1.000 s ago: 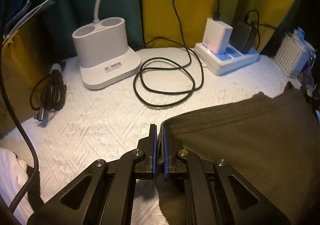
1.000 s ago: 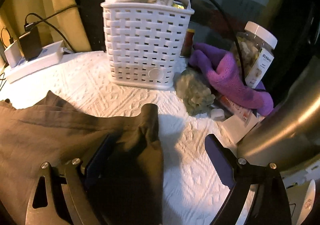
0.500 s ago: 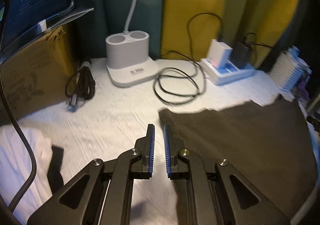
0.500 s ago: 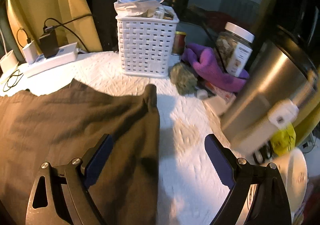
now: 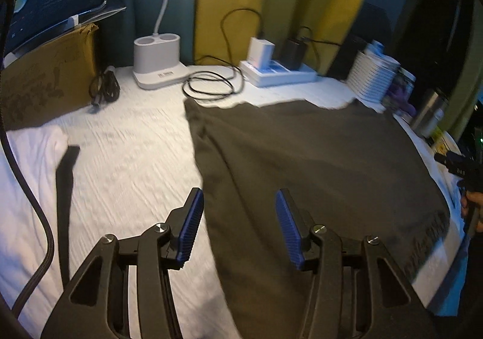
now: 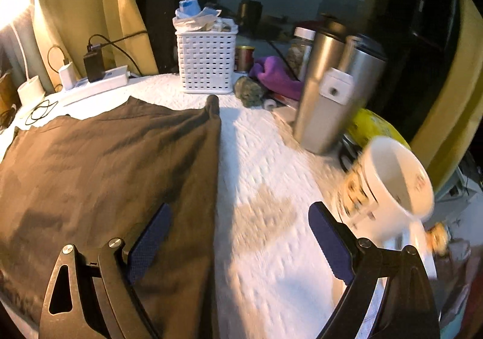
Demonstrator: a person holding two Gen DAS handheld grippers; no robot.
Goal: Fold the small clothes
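A dark olive-brown garment (image 5: 314,164) lies spread flat on the white textured tabletop (image 5: 126,158). In the left wrist view my left gripper (image 5: 238,227) hovers above the garment's left edge, its jaws opening, nothing pressed between the blue pads. The right wrist view shows the same garment (image 6: 114,176) from the other side. My right gripper (image 6: 238,236) stands wide open over its right edge, holding nothing. A hand holding that gripper shows at the far right edge of the left wrist view.
White cloth (image 5: 27,164) lies at the left with a dark strap (image 5: 65,188) across it. A cardboard box (image 5: 48,79), lamp base (image 5: 157,64), coiled cable (image 5: 211,85) and power strip (image 5: 280,70) line the back. A white basket (image 6: 206,61), steel flasks (image 6: 326,91) and white mug (image 6: 389,182) crowd the right.
My left gripper let go of the garment corner, drew back toward me and spread its jaws. My right gripper, open throughout, also pulled back. The garment now lies flat.
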